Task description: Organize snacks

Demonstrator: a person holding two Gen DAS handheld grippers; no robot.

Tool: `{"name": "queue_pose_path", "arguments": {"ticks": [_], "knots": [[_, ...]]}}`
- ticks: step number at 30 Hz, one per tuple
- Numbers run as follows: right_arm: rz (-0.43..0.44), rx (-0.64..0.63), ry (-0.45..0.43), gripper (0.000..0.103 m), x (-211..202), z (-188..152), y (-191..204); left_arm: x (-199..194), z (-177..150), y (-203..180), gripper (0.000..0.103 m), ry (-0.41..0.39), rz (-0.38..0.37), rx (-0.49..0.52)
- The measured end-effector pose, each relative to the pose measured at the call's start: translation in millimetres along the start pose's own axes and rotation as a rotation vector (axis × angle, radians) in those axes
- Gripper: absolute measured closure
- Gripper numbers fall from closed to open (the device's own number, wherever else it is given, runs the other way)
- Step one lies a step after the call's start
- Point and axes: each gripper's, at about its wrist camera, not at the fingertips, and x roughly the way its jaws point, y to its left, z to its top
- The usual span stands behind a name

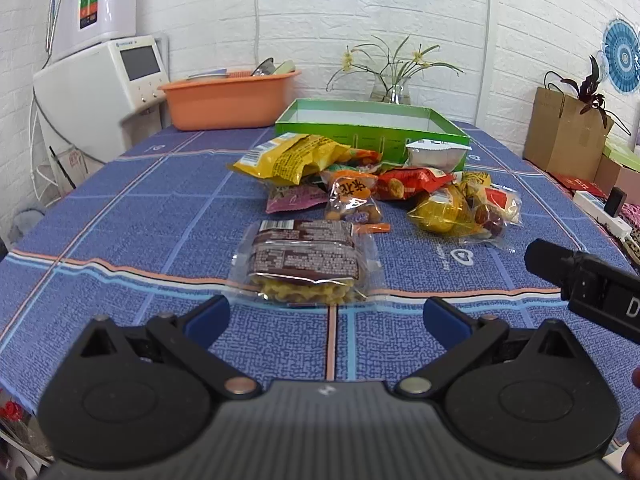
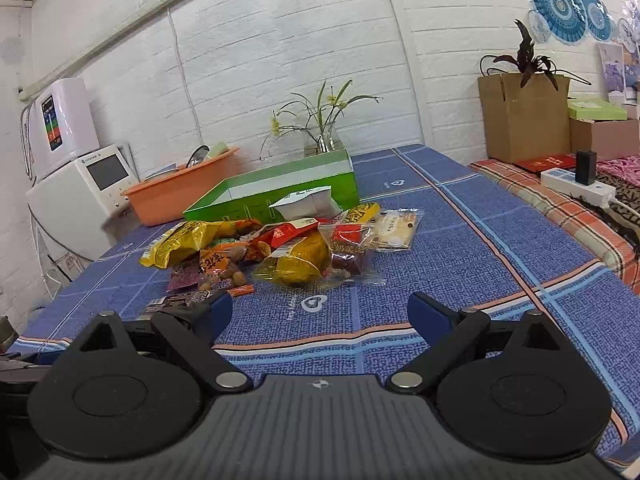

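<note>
A pile of snack packets lies mid-table in front of an open green box (image 1: 436, 120) (image 2: 256, 200). A brown-labelled waffle packet (image 1: 306, 260) lies nearest, just ahead of my left gripper (image 1: 326, 312), which is open and empty. Behind it are a yellow bag (image 1: 288, 158) (image 2: 180, 244), a nut packet (image 1: 352, 200), a red packet (image 1: 408, 184), a golden packet (image 1: 440, 210) (image 2: 298, 262) and a white pouch (image 1: 436, 154) (image 2: 304, 204). My right gripper (image 2: 320, 312) is open and empty, short of the pile. Its body shows at the right of the left wrist view (image 1: 580, 276).
An orange basin (image 1: 228, 100) (image 2: 176, 196) with dishes stands at the back left beside white appliances (image 1: 100, 76). A glass vase with flowers (image 1: 394, 88) (image 2: 324, 136) is behind the box. Cardboard boxes (image 2: 524, 116) and a power strip (image 2: 576, 184) sit to the right.
</note>
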Motion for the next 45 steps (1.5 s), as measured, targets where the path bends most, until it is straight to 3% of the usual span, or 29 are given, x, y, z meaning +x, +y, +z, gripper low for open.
{"name": "queue_pose_path", "arguments": {"ticks": [3,8,13,17,23,28,34,39,41,45], "knots": [[0.031,0.009,-0.014,0.0,-2,0,0,1,0,-2,0.0,0.007,0.003,0.012],[0.005,0.001,-0.048,0.0,-9,1,1,4,-1,-6,0.0,0.028,0.021,0.042],[0.091,0.083,-0.011,0.0,-6,-2,-11,5,0,0,0.0,0.029,-0.005,-0.001],[0.162,0.076,0.005,0.0,-5,-4,-5,5,0,3,0.0,0.028,-0.04,-0.026],[0.143,0.073,-0.003,0.0,-5,-1,-3,5,1,1,0.0,0.023,-0.038,-0.018],[0.187,0.154,0.044,0.0,2,-4,-14,6,2,4,0.0,0.018,-0.033,-0.029],[0.233,0.134,0.035,0.0,2,-5,-6,7,3,12,0.0,0.011,-0.07,-0.069],[0.352,0.137,0.052,0.0,11,-1,-5,6,8,28,0.0,-0.034,0.015,-0.076],[0.36,0.141,0.075,0.0,22,8,-5,7,12,40,0.0,-0.061,0.036,-0.058],[0.413,0.212,0.167,0.0,63,26,-7,33,25,72,0.0,-0.002,-0.047,-0.105]]}}
